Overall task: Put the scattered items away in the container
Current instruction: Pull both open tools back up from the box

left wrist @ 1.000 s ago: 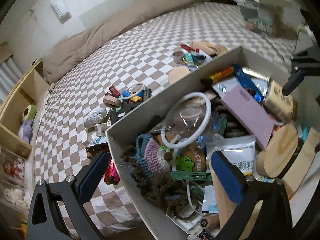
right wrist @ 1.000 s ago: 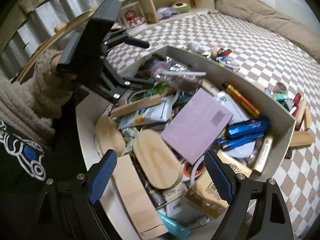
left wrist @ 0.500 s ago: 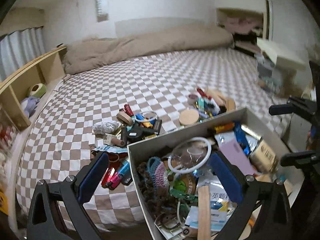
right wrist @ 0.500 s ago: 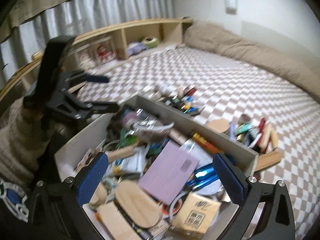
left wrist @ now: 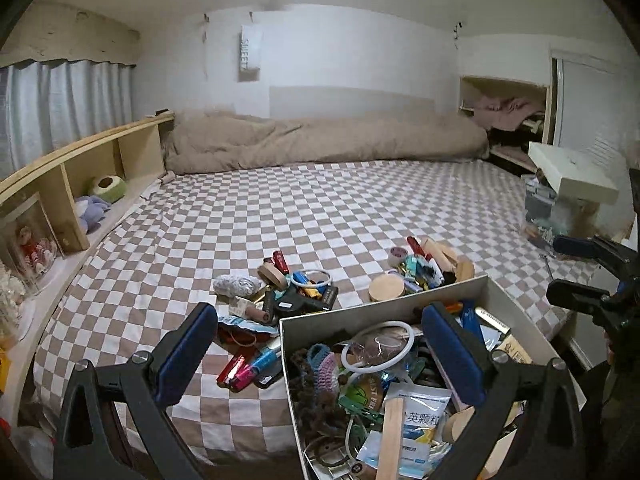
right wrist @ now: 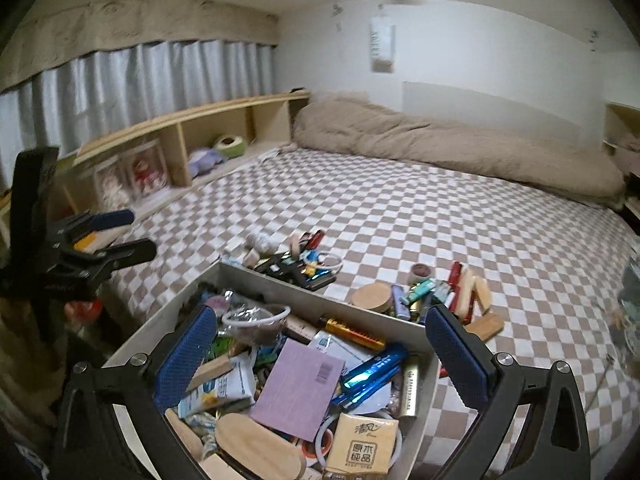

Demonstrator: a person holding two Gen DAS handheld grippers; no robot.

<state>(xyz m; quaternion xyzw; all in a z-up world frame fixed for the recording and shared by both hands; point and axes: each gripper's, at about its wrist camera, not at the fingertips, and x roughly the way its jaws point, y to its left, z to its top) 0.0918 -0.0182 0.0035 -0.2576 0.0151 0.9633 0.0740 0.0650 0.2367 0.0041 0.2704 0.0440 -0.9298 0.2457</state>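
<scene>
Both tongs, left (left wrist: 320,354) and right (right wrist: 320,354), gape wide and empty above the grey box (left wrist: 384,307), crammed with packets, a lilac card (right wrist: 300,390) and wooden ovals. Loose piles (left wrist: 288,296) lie beyond its far wall on the checked bed (left wrist: 320,208).

A brown-and-white checked bedspread (left wrist: 320,208), a plain beige duvet (left wrist: 320,140) at the far end, a grey container (right wrist: 304,292) holding a lilac card (right wrist: 300,392) and shiny blue tube (right wrist: 372,372), blue-padded grippers (right wrist: 320,352)
</scene>
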